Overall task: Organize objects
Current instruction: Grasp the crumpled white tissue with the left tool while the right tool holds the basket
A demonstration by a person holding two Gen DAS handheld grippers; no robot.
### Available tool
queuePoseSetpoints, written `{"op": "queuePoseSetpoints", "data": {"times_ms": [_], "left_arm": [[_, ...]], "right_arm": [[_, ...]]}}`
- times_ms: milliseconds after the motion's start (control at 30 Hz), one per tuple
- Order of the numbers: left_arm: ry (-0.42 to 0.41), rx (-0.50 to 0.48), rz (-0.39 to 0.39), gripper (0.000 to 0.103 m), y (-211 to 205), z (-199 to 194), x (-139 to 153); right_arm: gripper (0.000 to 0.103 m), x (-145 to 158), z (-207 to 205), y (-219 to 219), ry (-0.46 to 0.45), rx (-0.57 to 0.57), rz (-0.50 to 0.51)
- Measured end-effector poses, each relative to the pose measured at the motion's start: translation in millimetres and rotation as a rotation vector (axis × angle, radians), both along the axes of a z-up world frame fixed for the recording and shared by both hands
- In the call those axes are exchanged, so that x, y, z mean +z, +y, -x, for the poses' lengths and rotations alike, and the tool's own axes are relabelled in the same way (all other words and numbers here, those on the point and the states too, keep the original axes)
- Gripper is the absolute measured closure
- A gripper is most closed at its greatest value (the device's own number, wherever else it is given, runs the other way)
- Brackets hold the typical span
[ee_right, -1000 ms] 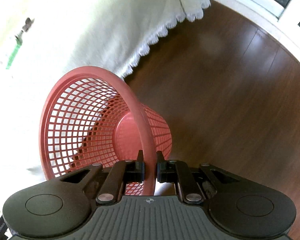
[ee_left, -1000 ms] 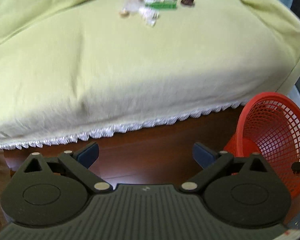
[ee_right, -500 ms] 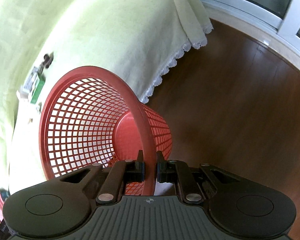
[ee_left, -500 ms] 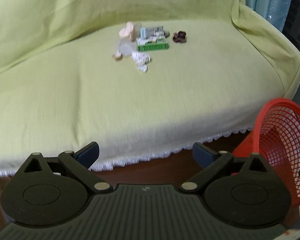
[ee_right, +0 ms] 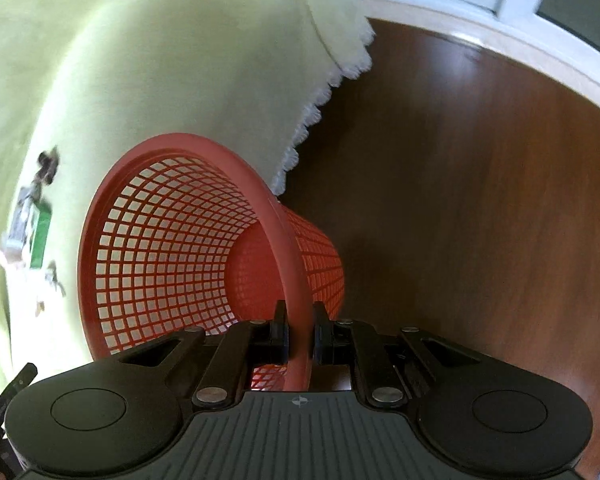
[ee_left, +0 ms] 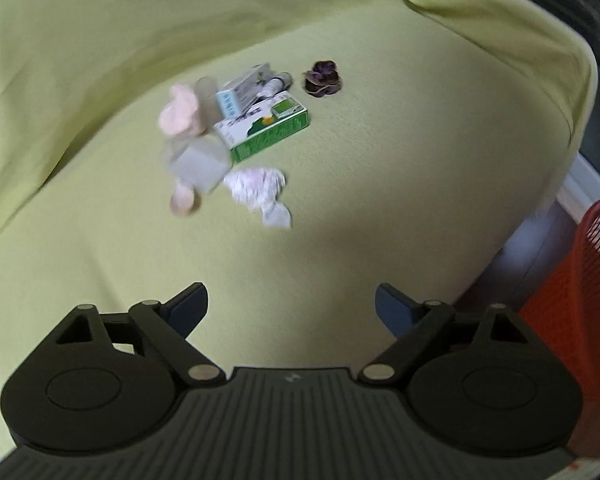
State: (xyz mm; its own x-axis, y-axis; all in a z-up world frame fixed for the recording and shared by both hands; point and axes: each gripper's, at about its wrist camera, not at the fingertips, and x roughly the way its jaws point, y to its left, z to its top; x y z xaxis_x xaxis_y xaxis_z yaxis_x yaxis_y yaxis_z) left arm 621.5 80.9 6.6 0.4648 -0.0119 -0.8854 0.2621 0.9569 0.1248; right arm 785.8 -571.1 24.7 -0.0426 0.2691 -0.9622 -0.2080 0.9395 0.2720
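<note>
Fingers [ee_right: 281,334] on the right gripper [ee_right: 300,334] pinch the red mesh basket [ee_right: 168,240] rim beside the sofa [ee_left: 380,200]. Left gripper [ee_left: 290,304] is closing on nothing, approaching the crumpled tissue [ee_left: 256,188] and green box [ee_left: 266,130]; next comes lining up over one.

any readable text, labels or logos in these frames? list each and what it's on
None can be read.
Green and white box: printing on top and side, too blurred.
Blue and white box: printing, too blurred.
Left gripper body: small emblem, no letters.
Right gripper body: small emblem, no letters.

Printing on the green box [ee_left: 266,130] blurred; nothing readable.
</note>
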Motion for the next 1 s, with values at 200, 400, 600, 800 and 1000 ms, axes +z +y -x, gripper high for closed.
{"op": "queuePoseSetpoints", "data": {"times_ms": [200, 400, 600, 800, 1000], "left_arm": [[0.044, -0.187, -0.036, 0.028, 13.3, -63.7, -31.9], [0.047, -0.308, -0.072, 0.028, 16.4, -104.2, -64.2], [0.080, -0.383, -0.104, 0.028, 12.7, -132.9, -93.7], [0.120, -0.438, -0.140, 0.054, 7.5, -145.8, -113.9], [0.122, -0.412, -0.112, 0.071, 6.1, -143.0, -98.8]], "right_arm": [[0.096, -0.5, 15.6, 17.6, -0.017, -0.152, 0.028], [0.096, -0.8, 27.9, 23.2, -0.034, -0.237, 0.038], [0.096, -6.3, 35.8, 23.1, -0.035, -0.279, 0.065], [0.096, -5.5, 37.5, 20.0, -0.036, -0.290, 0.068], [0.096, 1.2, 39.4, 18.2, -0.028, -0.279, 0.048]]}}
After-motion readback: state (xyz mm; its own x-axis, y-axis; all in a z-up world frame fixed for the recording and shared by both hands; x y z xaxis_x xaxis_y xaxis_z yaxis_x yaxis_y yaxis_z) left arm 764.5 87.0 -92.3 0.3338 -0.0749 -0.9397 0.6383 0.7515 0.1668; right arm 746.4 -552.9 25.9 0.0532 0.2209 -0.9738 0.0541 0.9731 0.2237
